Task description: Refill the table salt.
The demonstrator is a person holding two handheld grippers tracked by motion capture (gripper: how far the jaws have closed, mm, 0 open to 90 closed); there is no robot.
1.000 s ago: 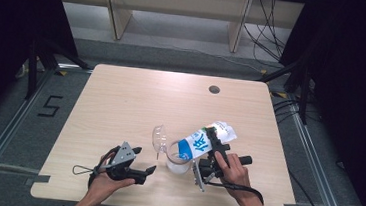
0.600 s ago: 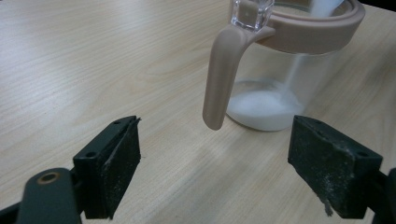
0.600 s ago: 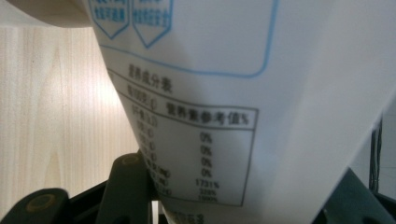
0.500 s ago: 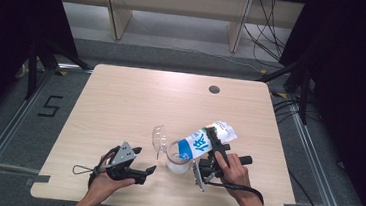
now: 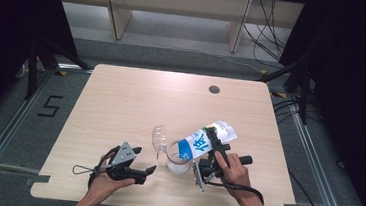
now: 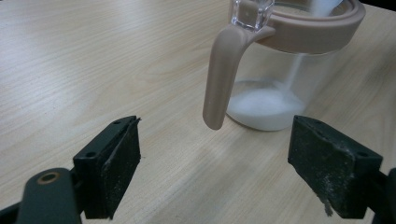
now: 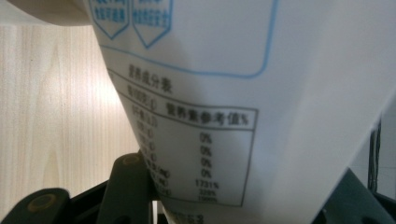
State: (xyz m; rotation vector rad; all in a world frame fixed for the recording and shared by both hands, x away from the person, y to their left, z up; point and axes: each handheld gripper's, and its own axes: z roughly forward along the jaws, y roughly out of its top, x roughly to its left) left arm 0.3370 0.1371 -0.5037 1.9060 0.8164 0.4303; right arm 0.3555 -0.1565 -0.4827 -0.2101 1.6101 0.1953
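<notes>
White-blue bag [image 5: 203, 141] tilted over jar [image 5: 178, 161]

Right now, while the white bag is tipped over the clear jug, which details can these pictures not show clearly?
- The mouth of the bag: in the high view too small; in the left gripper view cut off by the top edge.
- The bag's fine print: blurred in the right gripper view.
- The fill level of the jug: only a low white heap shows; the high view is too small.
- The right gripper: its jaws are partly covered by the bag.
</notes>
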